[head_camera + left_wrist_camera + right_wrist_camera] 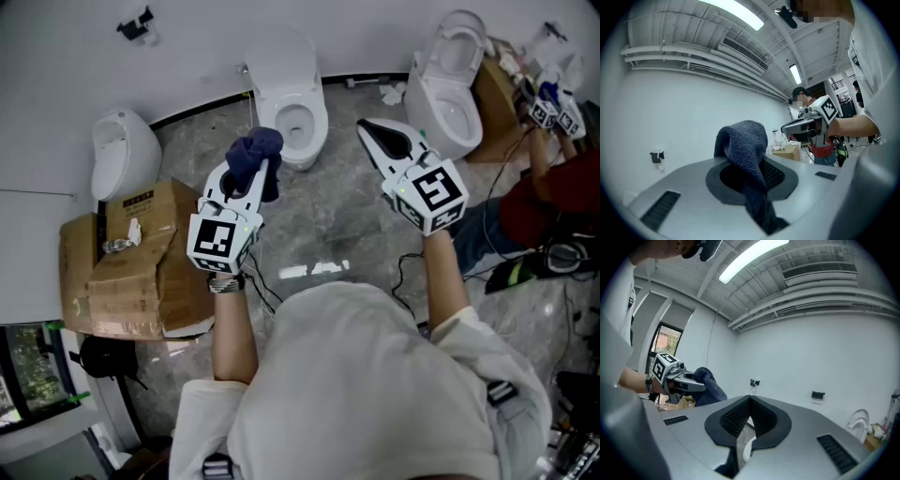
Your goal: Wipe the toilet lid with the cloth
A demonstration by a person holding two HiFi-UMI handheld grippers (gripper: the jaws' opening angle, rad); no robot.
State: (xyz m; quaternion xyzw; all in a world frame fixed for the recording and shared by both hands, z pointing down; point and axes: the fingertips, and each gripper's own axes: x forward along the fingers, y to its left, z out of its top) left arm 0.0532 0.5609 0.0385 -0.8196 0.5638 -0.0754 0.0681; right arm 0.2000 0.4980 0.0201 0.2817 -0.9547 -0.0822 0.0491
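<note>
Grey veined stone flooring (328, 225) spread beneath the person, who held both tools out level. Nearest, the left gripper (246, 183) had its jaws clamped on a dark blue cloth (256, 155). The cloth bunched up over the tips, and one end trailed back between the pads. It looked soft, light and limp, a knitted or towelling weave. It would probably flop and fold rather than push flat, so a grip on the gathered middle, with a thick wad left proud of the tips, seemed the best hold for wiping. Beside it but well apart, the right gripper (366, 127) was closed on nothing, its pads meeting at a point. A cardboard box (141, 262) sat off to the left. Farther ahead stood a white toilet (298, 103) against the wall, its bowl showing, not yet touched by the cloth. A second toilet (450, 89) stood farther right.
</note>
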